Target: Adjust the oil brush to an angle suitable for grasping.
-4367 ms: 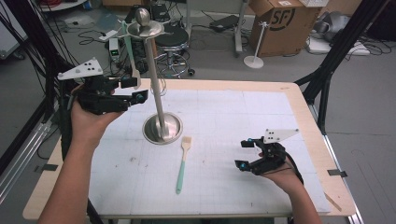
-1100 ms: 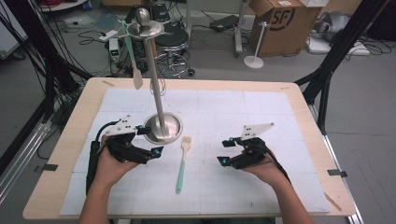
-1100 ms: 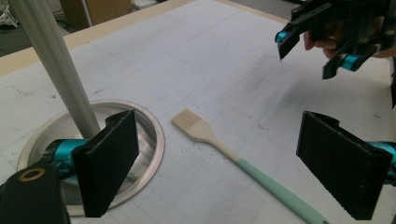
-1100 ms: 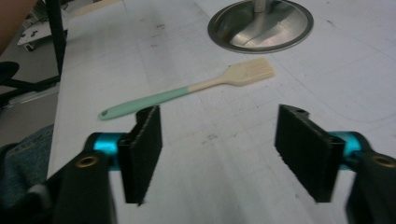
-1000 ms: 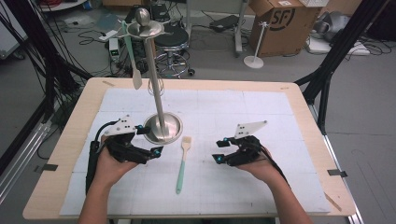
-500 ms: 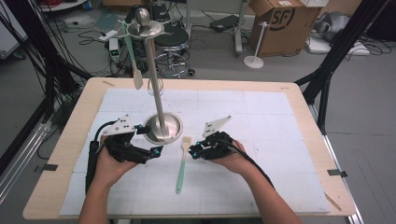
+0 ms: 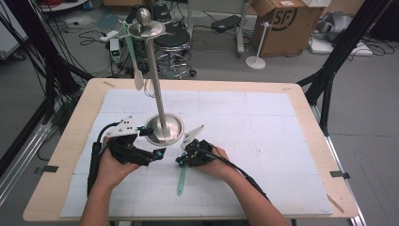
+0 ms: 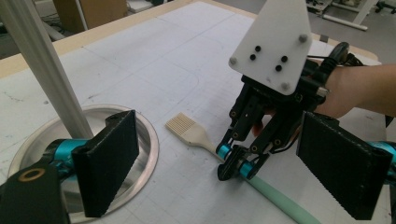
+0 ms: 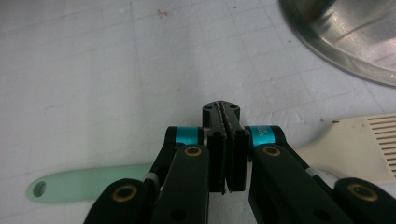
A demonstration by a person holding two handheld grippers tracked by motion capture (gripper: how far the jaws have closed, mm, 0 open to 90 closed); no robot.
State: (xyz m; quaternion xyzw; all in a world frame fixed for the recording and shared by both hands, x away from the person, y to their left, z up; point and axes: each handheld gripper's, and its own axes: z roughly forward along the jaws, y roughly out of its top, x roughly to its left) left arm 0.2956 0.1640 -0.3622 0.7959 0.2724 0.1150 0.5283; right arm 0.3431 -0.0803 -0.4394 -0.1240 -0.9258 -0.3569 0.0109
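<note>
High view: my right gripper sits over the mint-handled pastry brush on the white mat, beside the steel stand's base. Left gripper view: my left gripper waits, jaws wide apart. Right gripper view: my 2 jaws are pressed together above the handle, seemingly clamping nothing; lifting now could leave the brush behind.

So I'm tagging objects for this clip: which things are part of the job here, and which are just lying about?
Part of the job:
- brush lying on the table mat, green handle
- right gripper, jaws shut, down at the brush handle
- metal stand with a spatula hanging from its top
- left gripper, jaws open beside the stand's base

Lying about:
- cardboard box
- stool
- floor cables
</note>
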